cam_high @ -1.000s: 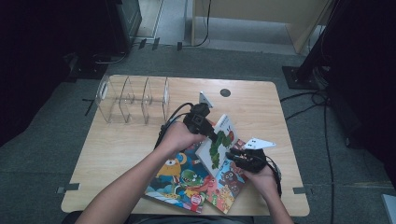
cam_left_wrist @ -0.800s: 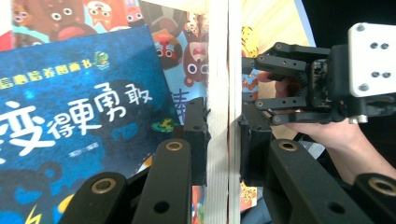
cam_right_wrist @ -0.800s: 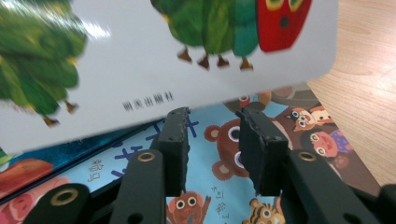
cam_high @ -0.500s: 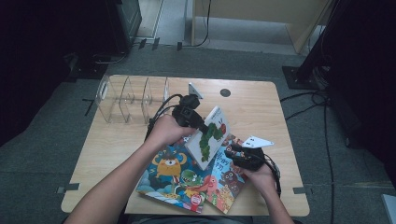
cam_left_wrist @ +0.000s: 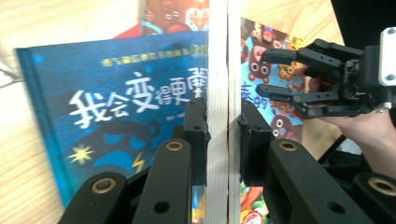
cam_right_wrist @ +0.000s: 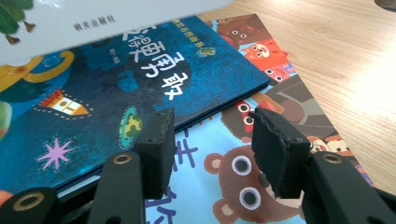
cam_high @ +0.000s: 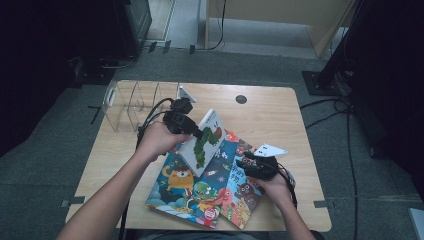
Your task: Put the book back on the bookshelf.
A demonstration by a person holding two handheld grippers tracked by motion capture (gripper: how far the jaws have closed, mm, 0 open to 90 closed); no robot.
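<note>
Books: one (cam_high: 204, 141) lifted (two (cam_high: 200, 187) flat)

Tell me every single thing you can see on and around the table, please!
White caterpillar book: one, white with a green caterpillar, lifted on edge over the other books, pinched by the left claw.
Blue book: one, dark blue, lying on the table on top of the bear book.
Bear book: one, pale blue with brown bears, partly under the blue book.
Clear rack: one, see-through, with dividers, at the table's far left.
Table: one, light wood.
Left claw: black, shut on the white book's edge.
Right claw: black, jaws just been opening, nothing between them, above the bear book.
</note>
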